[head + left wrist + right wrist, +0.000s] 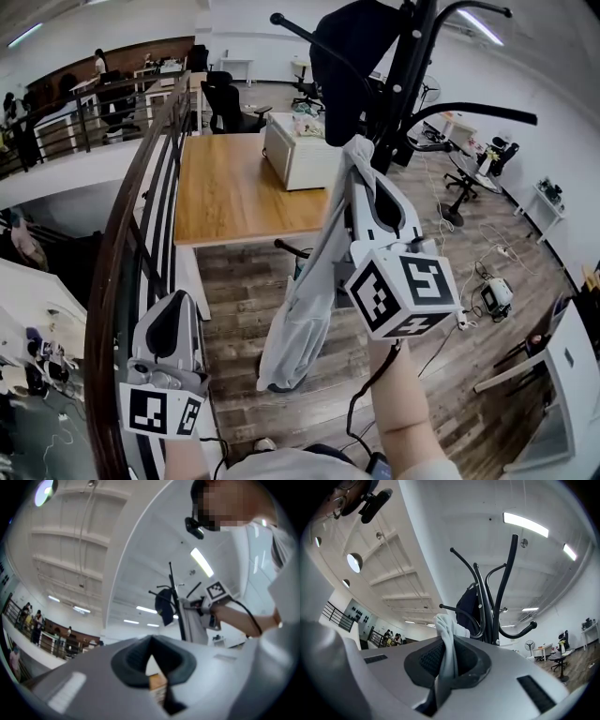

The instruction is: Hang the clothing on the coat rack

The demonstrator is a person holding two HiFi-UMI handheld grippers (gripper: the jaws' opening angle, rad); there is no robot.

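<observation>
A black coat rack (412, 56) stands ahead, and a dark garment (352, 47) hangs from one of its upper hooks. My right gripper (361, 155) is raised just below that garment, shut on the top of a pale grey piece of clothing (300, 309) that dangles toward the floor. In the right gripper view the pale cloth (447, 644) sticks up between the closed jaws, with the rack (497, 602) and dark garment (468, 606) close behind it. My left gripper (178, 305) hangs low at the left, shut and empty. The left gripper view shows the rack (176, 606) and the pale clothing (194, 625) in the distance.
A dark railing (131, 234) runs down the left over a drop to a lower floor. A wooden table (234, 187) and a white cabinet (300, 150) lie beyond the rack. Cables and a small device (492, 295) lie on the plank floor at right.
</observation>
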